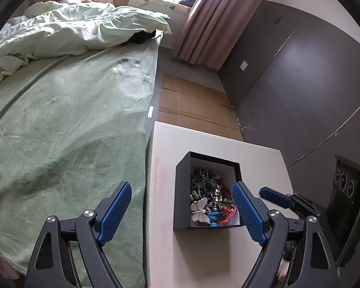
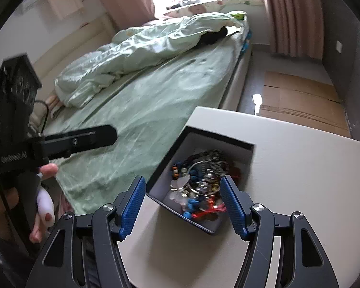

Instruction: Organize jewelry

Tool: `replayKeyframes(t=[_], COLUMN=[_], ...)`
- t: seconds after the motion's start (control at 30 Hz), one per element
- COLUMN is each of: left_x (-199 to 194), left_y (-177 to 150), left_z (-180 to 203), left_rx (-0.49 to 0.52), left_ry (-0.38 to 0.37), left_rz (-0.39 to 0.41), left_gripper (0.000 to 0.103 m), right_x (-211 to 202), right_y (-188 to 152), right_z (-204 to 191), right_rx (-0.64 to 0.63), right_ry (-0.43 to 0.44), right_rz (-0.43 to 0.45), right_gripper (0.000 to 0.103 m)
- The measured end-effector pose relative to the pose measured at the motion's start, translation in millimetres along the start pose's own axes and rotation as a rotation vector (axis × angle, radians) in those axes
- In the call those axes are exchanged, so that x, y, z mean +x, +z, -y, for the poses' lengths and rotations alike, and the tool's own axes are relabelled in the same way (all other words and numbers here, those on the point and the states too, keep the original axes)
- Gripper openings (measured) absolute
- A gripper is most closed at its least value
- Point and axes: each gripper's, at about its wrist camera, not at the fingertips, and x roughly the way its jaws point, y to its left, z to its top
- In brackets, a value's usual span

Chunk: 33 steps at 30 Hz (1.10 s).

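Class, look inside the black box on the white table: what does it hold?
The black box holds tangled jewelry: beads, chains, a white butterfly piece, red cord. Lower layers are covered.

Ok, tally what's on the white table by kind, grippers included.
Dark box: 1
Tangled jewelry heap inside it: 1, pieces too knotted to count
Grippers, jaws open: 2, left gripper and right gripper
Total: 4

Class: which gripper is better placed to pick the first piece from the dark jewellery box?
Right. The right gripper straddles the dark jewellery box, open. The left gripper sits towards the bed.
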Motion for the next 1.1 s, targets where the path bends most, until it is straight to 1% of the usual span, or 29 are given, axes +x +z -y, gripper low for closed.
replayKeyframes(t=[0.07,0.1,0.13,0.2,0.27,0.3,0.33,0.37,0.47,0.5,0.53,0.63,0.8,0.93,1.1], left_x=[-5.1,-7.8,-9.9,-17.6,-21.5,-24.9,-27.1,-29.6,-36.9,-39.1,-40.9,-48.3,-60.2,-69.0,-93.9], left_y=[-3.5,-5.1,-6.3,-10.6,-14.2,-18.3,-21.7,-25.2,-36.3,-39.7,-43.3,-55.2,-81.0,-100.4,-123.7], left_z=[5.4,8.9,11.2,20.4,27.7,33.0,37.5,42.3,56.8,61.8,66.7,80.5,105.2,117.2,128.2], left_rx=[0.009,0.015,0.021,0.042,0.057,0.070,0.081,0.092,0.132,0.144,0.155,0.189,0.268,0.292,0.320], left_ry=[-0.003,-0.003,-0.003,0.002,0.010,0.013,0.015,0.021,0.039,0.042,0.044,0.040,0.046,0.041,0.056], left_rz=[0.006,0.009,0.013,0.027,0.035,0.040,0.045,0.052,0.077,0.084,0.089,0.104,0.132,0.148,0.216], left_gripper=[0.087,0.087,0.087,0.087,0.087,0.091,0.098,0.100,0.101,0.101,0.102,0.103,0.103,0.103,0.103], right_x=[-10.0,-16.7,-24.3,-38.9,-55.0,-59.7,-66.0,-72.3,-92.7,-99.3,-107.9,-126.8,-153.6,-178.5,-203.1], right_y=[-0.3,-1.4,-1.9,-1.9,-4.0,-4.4,-6.1,-7.9,-15.3,-17.7,-21.8,-36.2,-62.9,-84.0,-107.7], right_z=[5.5,8.0,10.2,14.2,18.6,20.7,21.6,22.9,28.8,30.6,32.4,37.3,41.7,41.8,36.1], right_rx=[0.018,0.026,0.035,0.054,0.076,0.082,0.088,0.094,0.120,0.129,0.137,0.166,0.192,0.194,0.182], right_ry=[-0.016,-0.019,-0.022,-0.041,-0.053,-0.060,-0.076,-0.095,-0.122,-0.141,-0.161,-0.170,-0.216,-0.260,-0.298], right_rz=[0.008,0.014,0.024,0.046,0.065,0.066,0.066,0.065,0.078,0.083,0.093,0.126,0.147,0.185,0.242], right_gripper=[0.065,0.069,0.078,0.090,0.092,0.092,0.092,0.092,0.095,0.100,0.103,0.103,0.103,0.103,0.103])
